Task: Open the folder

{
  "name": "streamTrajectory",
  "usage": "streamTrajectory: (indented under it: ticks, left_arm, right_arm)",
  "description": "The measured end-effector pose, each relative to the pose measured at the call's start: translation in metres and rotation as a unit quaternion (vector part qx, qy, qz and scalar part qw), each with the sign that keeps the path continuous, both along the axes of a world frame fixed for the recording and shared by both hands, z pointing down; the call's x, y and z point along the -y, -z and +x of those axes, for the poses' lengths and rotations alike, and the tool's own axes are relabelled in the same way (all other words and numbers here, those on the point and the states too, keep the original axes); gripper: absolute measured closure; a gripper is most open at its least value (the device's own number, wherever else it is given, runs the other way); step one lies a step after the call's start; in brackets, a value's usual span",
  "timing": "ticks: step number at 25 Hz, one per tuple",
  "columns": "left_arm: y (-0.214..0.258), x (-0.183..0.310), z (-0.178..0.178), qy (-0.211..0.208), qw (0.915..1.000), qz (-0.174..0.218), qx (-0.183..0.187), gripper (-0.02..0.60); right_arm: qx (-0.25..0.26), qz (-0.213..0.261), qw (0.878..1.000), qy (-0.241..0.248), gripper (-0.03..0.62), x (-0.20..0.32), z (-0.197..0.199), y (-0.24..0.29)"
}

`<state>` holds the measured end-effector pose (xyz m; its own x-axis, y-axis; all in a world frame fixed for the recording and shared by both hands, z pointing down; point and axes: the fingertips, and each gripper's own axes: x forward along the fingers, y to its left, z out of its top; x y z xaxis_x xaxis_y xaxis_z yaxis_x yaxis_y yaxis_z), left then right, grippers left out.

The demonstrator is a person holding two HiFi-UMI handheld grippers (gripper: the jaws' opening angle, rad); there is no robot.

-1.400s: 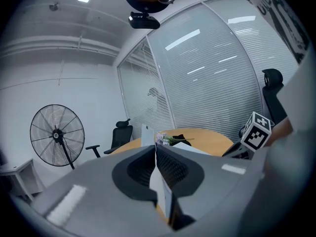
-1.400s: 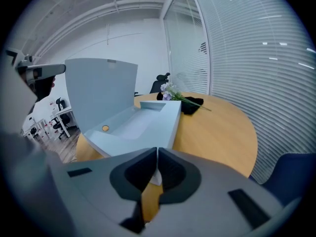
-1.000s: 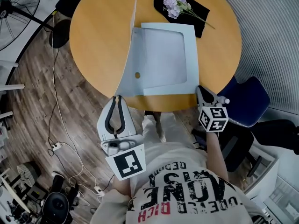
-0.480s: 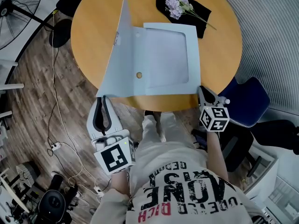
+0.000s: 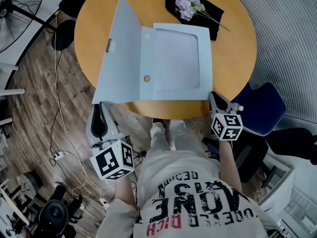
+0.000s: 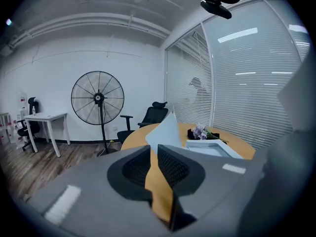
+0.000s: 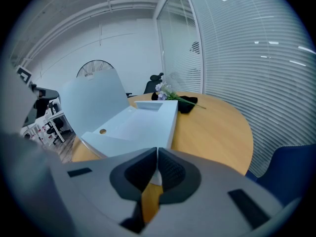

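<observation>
1. Black pedestal fan: far left, standing on the wood-plank floor. A white power strip with trailing cables lies nearer the person.
2. Left gripper: grey, two-jawed, held below the table's near edge. It sits just under the lower corner of the folder's cover and is clear of it. The jaws are slightly parted and have just been opening. Nothing is between them; only the table top and the cover beyond show through the gap. Its marker cube sits at the rear.
3. Round orange-brown wooden table: bears items 4 and 5.
4. Pale blue card box folder: the task's item, in the middle of the table and open. The shallow tray lies flat. The cover is lifted off it, hinged along the tray's left side and leaning out to the left. From the right gripper view the cover rises steeply. A small tan round spot marks the spine strip.
5. Sprig of lilac artificial flowers: resting on a black cloth, just beyond the folder's far right corner.
6. Right gripper: at the table's near edge, tips by the folder's near right corner. Whether they touch it cannot be told. The jaws are clenched tip to tip, with no object made out between them.
7. Blue upholstered chair: right of the table.
</observation>
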<state>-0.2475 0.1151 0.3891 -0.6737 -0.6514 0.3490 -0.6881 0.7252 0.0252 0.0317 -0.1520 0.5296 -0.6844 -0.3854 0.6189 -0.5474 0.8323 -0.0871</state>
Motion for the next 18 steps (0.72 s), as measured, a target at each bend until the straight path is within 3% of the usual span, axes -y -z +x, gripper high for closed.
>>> streamTrajectory:
  ticks: [7,18]
  left_arm:
    - [-0.014,-0.01,-0.017,0.034,0.9986,0.015,-0.036,0.549]
    - [-0.045,-0.03,-0.047,0.086,0.9946,-0.006,-0.058,0.548]
  right_arm:
    - [0.0,0.0,1.0,0.007,0.58,0.0,-0.001,0.0]
    - [0.006,-0.005,1.0,0.007,0.58,-0.001,-0.001,0.003]
